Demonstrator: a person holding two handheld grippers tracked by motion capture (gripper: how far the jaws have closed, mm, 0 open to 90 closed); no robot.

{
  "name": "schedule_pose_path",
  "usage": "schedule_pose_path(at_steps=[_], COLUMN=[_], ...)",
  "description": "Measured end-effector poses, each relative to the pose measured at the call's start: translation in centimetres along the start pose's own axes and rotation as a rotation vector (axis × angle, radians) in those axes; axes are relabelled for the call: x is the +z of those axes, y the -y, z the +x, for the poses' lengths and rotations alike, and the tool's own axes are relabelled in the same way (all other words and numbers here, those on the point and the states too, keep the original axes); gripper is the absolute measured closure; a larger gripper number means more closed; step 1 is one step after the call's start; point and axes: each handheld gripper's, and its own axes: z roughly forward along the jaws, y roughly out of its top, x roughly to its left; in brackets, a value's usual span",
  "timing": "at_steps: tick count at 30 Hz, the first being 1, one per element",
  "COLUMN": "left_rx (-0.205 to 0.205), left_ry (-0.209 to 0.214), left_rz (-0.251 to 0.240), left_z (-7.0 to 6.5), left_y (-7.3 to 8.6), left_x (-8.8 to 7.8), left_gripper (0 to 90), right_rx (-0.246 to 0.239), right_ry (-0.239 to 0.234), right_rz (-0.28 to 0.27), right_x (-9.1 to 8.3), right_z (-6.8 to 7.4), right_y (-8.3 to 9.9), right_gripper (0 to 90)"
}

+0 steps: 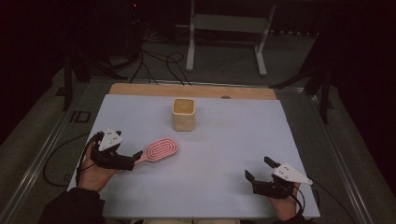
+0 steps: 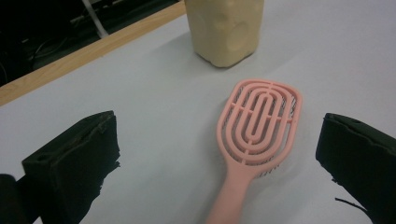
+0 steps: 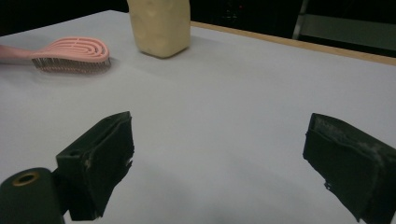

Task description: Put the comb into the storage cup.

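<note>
A pink hairbrush [image 1: 162, 150] [image 2: 259, 123] [image 3: 70, 53] lies bristles down on the pale table cover [image 1: 224, 140], left of centre, its handle pointing at my left gripper. That left gripper [image 1: 134, 158] [image 2: 219, 135] is open, with one jaw on each side of the handle's end and neither touching it. A cream, square-sided container [image 1: 183, 114] [image 2: 224, 28] [image 3: 159, 25] stands upright behind the brush. My right gripper [image 1: 258, 168] [image 3: 217, 130] is open near the front right with nothing between its jaws.
A strip of wooden tabletop [image 1: 191, 90] shows along the cover's far edge. Beyond it, cables [image 1: 159, 65] lie on the floor beside a white metal stand [image 1: 226, 32]. Metal rails run along both sides of the table.
</note>
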Motion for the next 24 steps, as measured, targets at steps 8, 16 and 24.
schedule_pose_path(at_steps=[8, 16, 24], left_rx=[0.016, 0.038, 0.065], left_ry=[0.011, 0.020, 0.027], left_rz=[0.049, 0.076, 0.105], left_z=[0.1, 0.1, -0.1], left_y=[-0.3, -0.7, -1.2], left_x=[0.8, 1.5, 2.2], left_gripper=[0.0, 0.0, 0.0], right_rx=[0.001, -0.001, -0.001], right_ry=[0.000, -0.001, -0.002], right_rz=[0.002, 0.005, 0.006], right_x=[0.0, 0.1, 0.1], right_z=[0.0, 0.0, 0.0], right_y=[0.0, 0.0, 0.0], right_gripper=[8.5, 8.5, 8.5])
